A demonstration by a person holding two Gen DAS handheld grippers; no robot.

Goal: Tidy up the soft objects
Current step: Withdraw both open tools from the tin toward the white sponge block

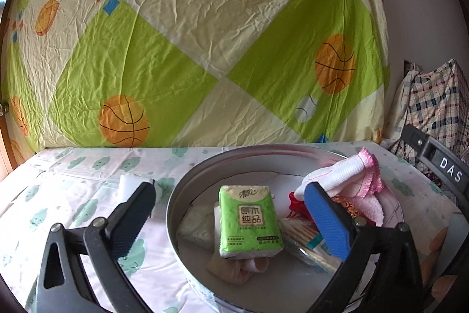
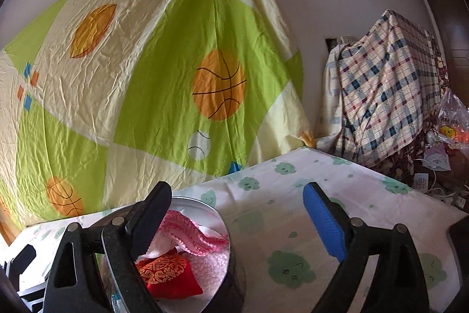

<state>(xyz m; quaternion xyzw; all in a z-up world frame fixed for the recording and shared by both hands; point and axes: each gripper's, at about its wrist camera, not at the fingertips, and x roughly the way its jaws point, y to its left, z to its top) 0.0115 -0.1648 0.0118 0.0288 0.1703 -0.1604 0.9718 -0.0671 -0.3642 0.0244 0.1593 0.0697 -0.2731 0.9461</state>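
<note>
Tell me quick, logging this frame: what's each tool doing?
Left tool: open, holding nothing, over the tin.
Right tool: open, holding nothing.

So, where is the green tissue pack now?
In the left wrist view, the green tissue pack lies centrally inside the round metal tin, left of the cotton swabs packet.

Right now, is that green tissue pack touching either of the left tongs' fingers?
Apart. In the left wrist view the green tissue pack lies in the round tin, with open space either side between it and the left tongs.

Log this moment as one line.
left hand-held gripper: open, empty | right hand-held gripper: open, empty | round tin: tissue pack, pink cloth, red pouch
</note>
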